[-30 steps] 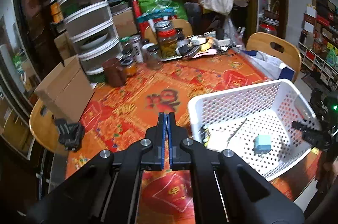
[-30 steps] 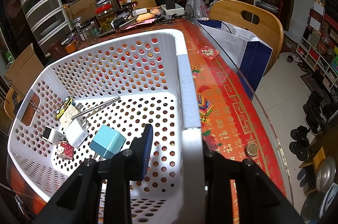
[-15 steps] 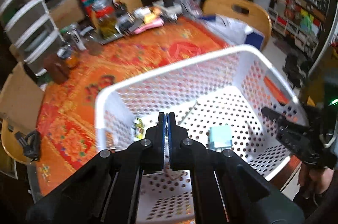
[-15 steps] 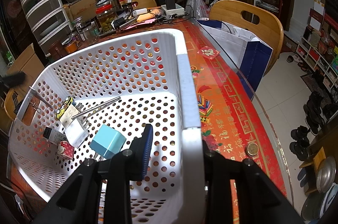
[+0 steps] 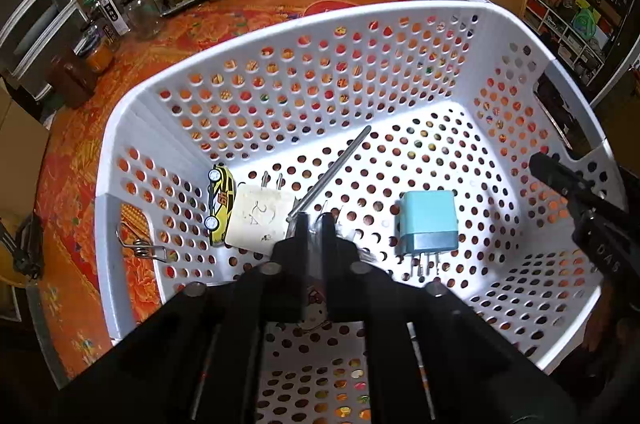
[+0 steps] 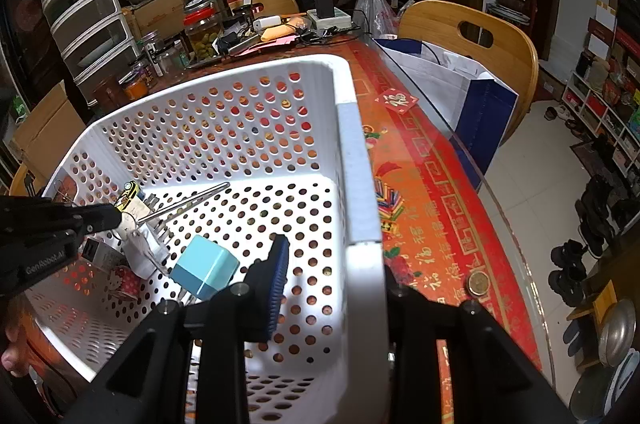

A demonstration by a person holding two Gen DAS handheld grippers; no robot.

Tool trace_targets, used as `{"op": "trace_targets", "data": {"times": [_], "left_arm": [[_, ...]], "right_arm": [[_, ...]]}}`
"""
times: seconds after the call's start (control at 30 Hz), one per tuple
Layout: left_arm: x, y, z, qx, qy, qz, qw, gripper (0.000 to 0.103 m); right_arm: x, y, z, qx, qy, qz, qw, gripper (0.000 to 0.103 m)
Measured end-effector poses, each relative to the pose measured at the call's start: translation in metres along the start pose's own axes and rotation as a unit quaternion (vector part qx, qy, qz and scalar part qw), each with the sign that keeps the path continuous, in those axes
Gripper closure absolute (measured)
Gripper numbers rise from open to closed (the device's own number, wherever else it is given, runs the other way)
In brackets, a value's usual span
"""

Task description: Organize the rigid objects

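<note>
Left gripper point(image 5: 311, 224) dropped into basket point(image 5: 280, 36) — jaws opening, empty | right gripper point(image 6: 332, 256) clamps basket wall

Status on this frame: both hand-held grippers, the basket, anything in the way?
Left hand-held gripper opening above the fork, nothing held. Right hand-held gripper clamped on white basket wall. Blue charger beside, clear.

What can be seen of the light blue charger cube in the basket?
The charger cube is a small boxy plug adapter, seemingly plastic, pale blue with a darker teal band at the prong end. Its metal prongs point toward the near wall. It lies on its side on the perforated floor of the white basket, touching nothing else, apart from both tongs.
</note>
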State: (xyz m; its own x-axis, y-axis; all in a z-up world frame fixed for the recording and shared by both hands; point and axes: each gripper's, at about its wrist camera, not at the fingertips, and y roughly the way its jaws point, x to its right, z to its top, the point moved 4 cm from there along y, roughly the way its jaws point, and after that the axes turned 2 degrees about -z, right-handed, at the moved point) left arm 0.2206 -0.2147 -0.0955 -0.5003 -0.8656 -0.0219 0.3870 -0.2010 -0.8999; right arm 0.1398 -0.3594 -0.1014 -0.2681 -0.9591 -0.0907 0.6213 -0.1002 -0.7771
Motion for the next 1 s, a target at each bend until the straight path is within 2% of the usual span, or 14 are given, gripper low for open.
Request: {"op": "trace_targets", "data": {"times": [0.03,0.07,0.13,0.17,0.27,0.33,0.4,0.47,0.53,0.63,0.7,0.83,0.93,1.0], "left_arm": [[-0.001,-0.001,-0.001,0.003,0.001,0.006,1.0000,0.075],[-0.002,-0.004,-0.001,0.010,0.001,0.010,0.9999,0.052],[-0.003,-0.012,0.000,0.029,0.004,0.027,0.9992,0.025],[-0.004,-0.017,0.001,0.038,0.005,0.037,0.9986,0.021],[-0.005,-0.023,-0.001,0.045,0.010,0.035,0.9983,0.020],[-0.007,-0.026,-0.004,0.052,0.009,0.036,0.9980,0.019],[-0.011,-0.032,-0.009,0.064,0.004,0.034,0.9974,0.016],[-0.013,-0.045,-0.013,0.088,0.002,0.036,0.9954,0.008],[-0.019,-0.065,-0.021,0.131,-0.005,0.055,0.9899,0.000],[-0.031,-0.097,-0.039,0.185,-0.023,0.085,0.9789,0.000],[-0.037,-0.116,-0.054,0.212,-0.029,0.093,0.9725,0.000],[-0.049,-0.162,-0.106,0.256,-0.045,0.119,0.9582,0.000],[-0.055,-0.204,-0.154,0.291,-0.057,0.112,0.9484,0.000],[-0.056,-0.234,-0.185,0.317,-0.064,0.110,0.9399,0.000]], "right_arm": [[0.000,0.000,0.000,0.000,0.000,0.000,1.000,0.072],[0.000,0.000,0.000,0.000,0.000,0.000,1.000,0.072],[0.000,0.000,0.000,-0.001,-0.001,-0.001,1.000,0.072],[0.000,0.000,0.000,-0.001,-0.001,-0.001,1.000,0.072],[0.000,0.001,-0.001,-0.003,0.000,0.000,1.000,0.071],[0.000,0.001,-0.001,-0.004,-0.001,-0.002,1.000,0.062],[-0.001,0.002,-0.001,-0.004,-0.006,-0.008,1.000,0.031],[-0.002,0.001,-0.002,-0.008,-0.010,-0.013,1.000,0.014],[-0.003,-0.008,-0.005,0.002,-0.013,-0.019,1.000,0.012],[-0.011,-0.043,-0.012,0.050,-0.017,-0.023,0.998,0.001],[-0.019,-0.072,-0.019,0.091,-0.023,-0.030,0.995,0.000],[-0.043,-0.121,-0.040,0.144,-0.032,-0.024,0.989,0.000],[-0.064,-0.159,-0.067,0.169,-0.045,-0.023,0.984,0.000],[-0.077,-0.190,-0.090,0.188,-0.050,-0.003,0.981,0.000]]}}
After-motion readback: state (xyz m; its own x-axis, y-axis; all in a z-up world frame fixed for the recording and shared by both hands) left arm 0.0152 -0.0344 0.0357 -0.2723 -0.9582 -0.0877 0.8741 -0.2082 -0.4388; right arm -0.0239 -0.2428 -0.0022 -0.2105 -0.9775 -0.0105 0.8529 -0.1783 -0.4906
